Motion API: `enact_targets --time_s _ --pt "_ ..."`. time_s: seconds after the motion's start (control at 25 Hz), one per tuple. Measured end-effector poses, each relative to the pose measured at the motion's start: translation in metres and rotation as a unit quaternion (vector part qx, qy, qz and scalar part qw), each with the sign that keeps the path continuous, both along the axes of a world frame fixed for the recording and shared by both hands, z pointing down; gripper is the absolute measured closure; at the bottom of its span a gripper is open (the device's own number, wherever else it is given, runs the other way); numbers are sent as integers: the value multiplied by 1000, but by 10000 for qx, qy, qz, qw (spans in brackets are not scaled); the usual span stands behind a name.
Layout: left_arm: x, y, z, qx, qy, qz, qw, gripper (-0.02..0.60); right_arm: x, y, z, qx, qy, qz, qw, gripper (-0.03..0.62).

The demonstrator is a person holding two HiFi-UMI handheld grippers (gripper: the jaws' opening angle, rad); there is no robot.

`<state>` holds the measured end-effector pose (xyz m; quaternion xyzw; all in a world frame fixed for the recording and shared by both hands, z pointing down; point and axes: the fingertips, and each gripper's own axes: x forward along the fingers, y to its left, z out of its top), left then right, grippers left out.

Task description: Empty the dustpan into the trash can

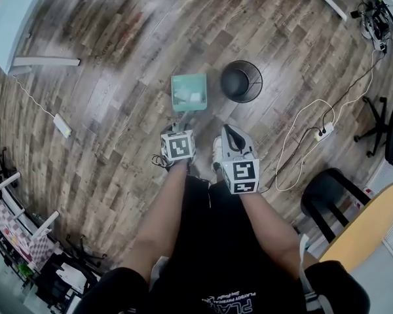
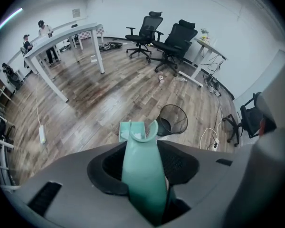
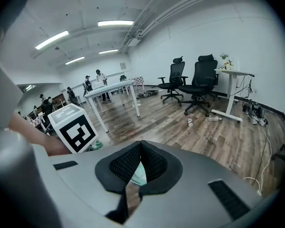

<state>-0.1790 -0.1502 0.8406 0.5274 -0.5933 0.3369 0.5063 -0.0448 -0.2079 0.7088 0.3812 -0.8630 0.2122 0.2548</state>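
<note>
Dustpan [image 1: 188, 91], teal, looks to rest on the wood floor [image 1: 118, 77] out in the open, away from the walls and desks. It holds white scraps [image 1: 195, 97]. The trash can [image 1: 242, 82], black mesh, stands just beside it on the person's right, with a narrow strip of boards between them.

Left gripper [image 2: 143, 161]: points steeply down, jaws apart and straddling the dustpan's upright handle [image 2: 141, 175]. The handle fills most of the gap, but the pads are not seen biting yet. Right gripper [image 3: 141, 151]: jaws together, nothing between them, hanging near the left one.

Step in hand, as I judge it, is taking hold of the handle.

- Close squarely across the handle's flat faces. A smooth plastic handle pinched off-centre is likely to twist once the pan hangs from it.
- Confirm the hold before lifting.
- Keep the pan's mouth tilted back during the carry, since the scraps are light and will slide.
- The can is close, so a short swing to the right should do. Tip only once the pan's lip is over the rim.
- The free right gripper could steady the handle.
</note>
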Motion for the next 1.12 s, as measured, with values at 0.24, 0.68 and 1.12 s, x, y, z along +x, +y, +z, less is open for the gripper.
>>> enact_targets --time_s 0.24,0.68,1.12 --pt "1 9 9 -184 0 -72 9998 440 10 4 5 -48 12 77 10000 571" --pt "-1 12 12 -196 -32 -73 9998 448 2 19 -1 -8 -137 -39 9999 571" --pt "7 38 7 86 124 -193 9997 438 4 40 -15 152 -163 -193 9996 572"
